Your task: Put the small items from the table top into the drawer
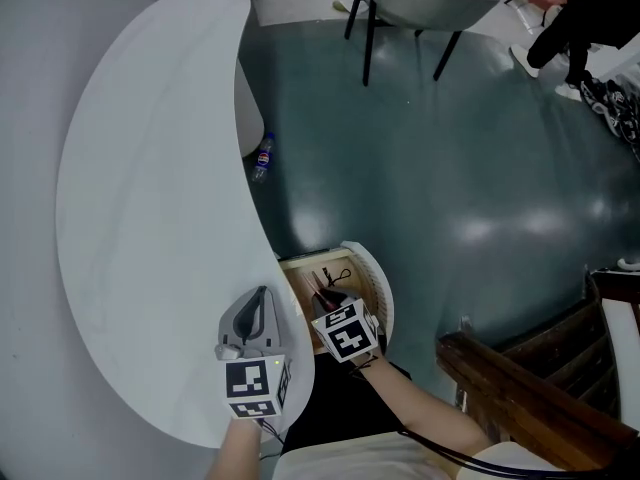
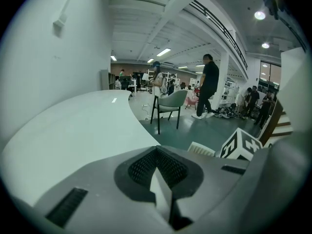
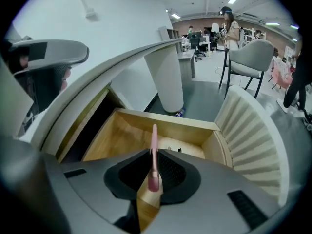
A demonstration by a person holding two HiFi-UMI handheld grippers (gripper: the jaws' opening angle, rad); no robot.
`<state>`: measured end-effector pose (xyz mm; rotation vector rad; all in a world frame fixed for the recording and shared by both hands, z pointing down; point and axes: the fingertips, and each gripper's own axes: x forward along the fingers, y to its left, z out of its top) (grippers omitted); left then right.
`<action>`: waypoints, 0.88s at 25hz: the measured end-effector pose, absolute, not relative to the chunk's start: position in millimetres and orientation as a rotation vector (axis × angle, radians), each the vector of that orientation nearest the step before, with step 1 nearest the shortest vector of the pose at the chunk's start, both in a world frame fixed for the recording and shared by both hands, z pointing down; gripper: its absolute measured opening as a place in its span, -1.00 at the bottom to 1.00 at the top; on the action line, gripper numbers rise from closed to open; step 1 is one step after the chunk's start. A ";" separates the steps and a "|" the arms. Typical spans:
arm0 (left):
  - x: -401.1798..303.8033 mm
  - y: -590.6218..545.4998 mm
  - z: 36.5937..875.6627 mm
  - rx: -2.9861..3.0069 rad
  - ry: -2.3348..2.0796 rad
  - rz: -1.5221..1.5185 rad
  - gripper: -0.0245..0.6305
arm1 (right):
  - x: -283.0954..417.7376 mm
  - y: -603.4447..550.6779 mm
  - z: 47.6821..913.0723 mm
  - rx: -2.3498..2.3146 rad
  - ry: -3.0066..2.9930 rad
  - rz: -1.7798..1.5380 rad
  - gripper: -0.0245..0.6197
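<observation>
The wooden drawer (image 1: 300, 268) stands pulled out from under the curved white table (image 1: 150, 218); dark items (image 1: 328, 286) lie inside it. My right gripper (image 1: 333, 308) hangs over the drawer, pointing steeply down. In the right gripper view my right gripper (image 3: 153, 156) is shut on a slim pink pen (image 3: 154, 135), whose tip sticks out above the drawer's wooden rim (image 3: 161, 121). My left gripper (image 1: 260, 303) rests over the table's near edge, left of the drawer. In its own view my left gripper (image 2: 157, 157) has its jaws together with nothing between them.
The drawer's white ribbed front (image 3: 248, 140) curves along its right side. A plastic bottle (image 1: 262, 156) lies on the dark floor by the white table leg (image 3: 168, 77). A grey chair (image 1: 420, 3) stands farther off, and brown wooden steps (image 1: 530, 388) are at the lower right.
</observation>
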<state>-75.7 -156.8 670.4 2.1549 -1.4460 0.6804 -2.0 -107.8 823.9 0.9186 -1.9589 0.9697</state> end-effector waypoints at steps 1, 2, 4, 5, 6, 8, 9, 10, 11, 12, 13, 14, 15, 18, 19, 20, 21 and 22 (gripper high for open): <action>-76.6 -157.2 670.2 2.155 -1.446 0.680 -0.88 | -2.2 -108.1 826.7 0.910 -1.952 0.977 -0.72; -77.3 -157.5 669.9 2.155 -1.446 0.680 -0.88 | -2.4 -108.5 829.4 0.907 -1.946 0.986 -0.72; -78.0 -157.1 670.2 2.151 -1.445 0.684 -0.88 | -2.5 -110.0 834.7 0.907 -1.940 0.996 -0.72; -78.0 -157.0 670.9 2.149 -1.445 0.685 -0.88 | -2.8 -110.6 837.1 0.904 -1.938 0.998 -0.72; -77.8 -157.0 671.6 2.148 -1.445 0.685 -0.88 | -3.3 -110.2 839.7 0.898 -1.933 1.004 -0.72; -77.4 -157.4 672.5 2.144 -1.443 0.686 -0.88 | -4.5 -107.8 845.8 0.880 -1.921 1.014 -0.72; -77.3 -158.0 672.2 2.143 -1.442 0.685 -0.88 | -4.9 -106.8 848.6 0.872 -1.915 1.019 -0.72; -77.3 -158.9 671.5 2.144 -1.441 0.684 -0.88 | -5.1 -106.2 851.2 0.866 -1.909 1.022 -0.72; -77.3 -159.8 670.9 2.146 -1.440 0.684 -0.88 | -4.8 -105.8 854.0 0.863 -1.902 1.026 -0.72; -77.5 -160.3 670.9 2.147 -1.439 0.686 -0.88 | -4.3 -105.3 856.9 0.862 -1.895 1.032 -0.72; -77.8 -160.5 671.5 2.147 -1.438 0.688 -0.88 | -3.5 -104.6 860.3 0.862 -1.887 1.036 -0.72; -78.1 -160.6 672.5 2.145 -1.437 0.689 -0.88 | -2.8 -103.7 863.8 0.857 -1.880 1.036 -0.72; -78.3 -160.9 673.5 2.143 -1.437 0.690 -0.88 | -2.4 -102.8 867.1 0.847 -1.876 1.031 -0.72; -78.1 -162.9 673.5 2.144 -1.434 0.690 -0.88 | -2.7 -99.6 875.5 0.806 -1.863 1.015 -0.72; -78.3 -163.4 672.9 2.143 -1.435 0.689 -0.88 | -3.2 -98.6 877.8 0.795 -1.859 1.016 -0.72; -78.5 -163.7 672.5 2.142 -1.435 0.687 -0.88 | -3.7 -97.7 880.0 0.787 -1.855 1.018 -0.72; -78.6 -163.8 672.3 2.140 -1.436 0.687 -0.88 | -4.0 -97.1 882.3 0.780 -1.851 1.019 -0.72; -78.3 -163.9 672.5 2.139 -1.435 0.687 -0.88 | -4.0 -96.7 884.6 0.775 -1.847 1.019 -0.72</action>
